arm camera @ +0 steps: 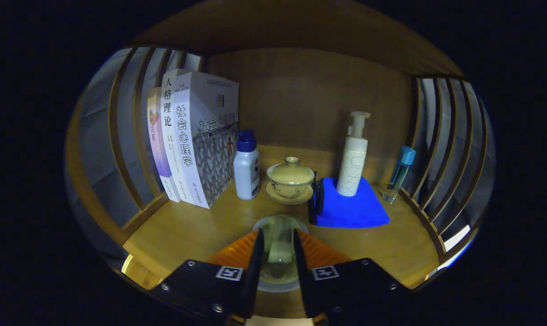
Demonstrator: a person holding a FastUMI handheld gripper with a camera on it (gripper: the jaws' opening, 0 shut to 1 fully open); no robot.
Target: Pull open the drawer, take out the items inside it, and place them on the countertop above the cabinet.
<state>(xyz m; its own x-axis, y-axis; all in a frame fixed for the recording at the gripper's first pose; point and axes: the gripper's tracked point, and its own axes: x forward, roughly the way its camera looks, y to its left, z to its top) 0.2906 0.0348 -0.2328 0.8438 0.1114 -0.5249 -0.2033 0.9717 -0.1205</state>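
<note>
A clear glass cup [277, 253] stands upright between the jaws of the gripper [276, 258], which are closed on its sides; its base sits on or just above a round coaster [278, 284] on the wooden counter [196, 231]. Beyond the jaws at 12 o'clock, a lidded tea bowl [290, 177] rests on its saucer. At 11 o'clock, just beside the bowl, stands a white bottle with a blue cap [247, 165]; farther toward 10 o'clock, upright books [196, 136] lean against the slatted side panel [119, 136]. At 1 o'clock lies a blue cloth [350, 213], bearing a tall white pump bottle [353, 156]. At 2 o'clock, near the opposite slatted panel, stands a slim clear bottle with a light-blue cap [399, 174]. A wooden back wall [319, 95] closes the scene.
</note>
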